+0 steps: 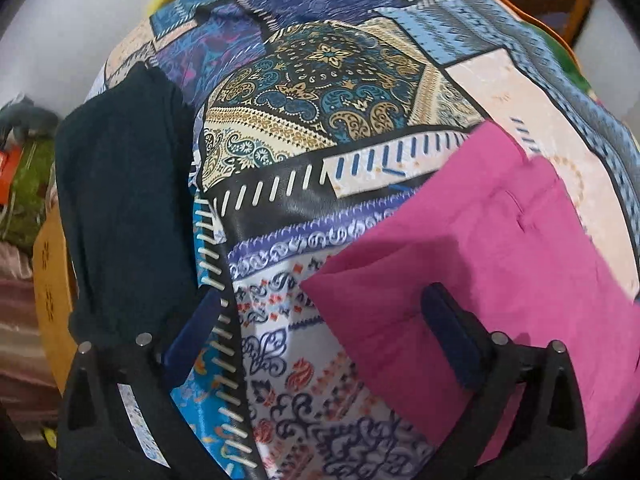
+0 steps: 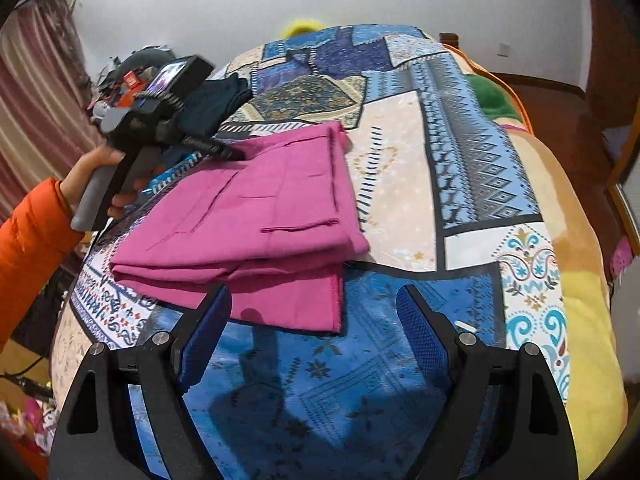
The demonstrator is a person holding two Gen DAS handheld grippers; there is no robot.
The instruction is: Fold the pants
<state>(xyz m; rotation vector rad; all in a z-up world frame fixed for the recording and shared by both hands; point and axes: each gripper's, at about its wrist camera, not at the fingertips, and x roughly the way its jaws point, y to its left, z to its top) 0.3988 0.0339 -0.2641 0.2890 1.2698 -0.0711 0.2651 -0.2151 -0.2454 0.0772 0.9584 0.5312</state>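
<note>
while the folded pink pants (image 2: 256, 216) are lying on the patchwork bedspread (image 2: 404, 184), the right gripper (image 2: 316, 306) is hovering just before their near edge, jaws gaping wide and holding nothing; the left gripper (image 1: 320, 304) is gaping too, one finger over the pants' corner, a dark garment (image 1: 124, 200) lying beside.

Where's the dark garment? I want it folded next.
In the left wrist view it lies at the left edge of the bedspread, left of the pink pants.
</note>
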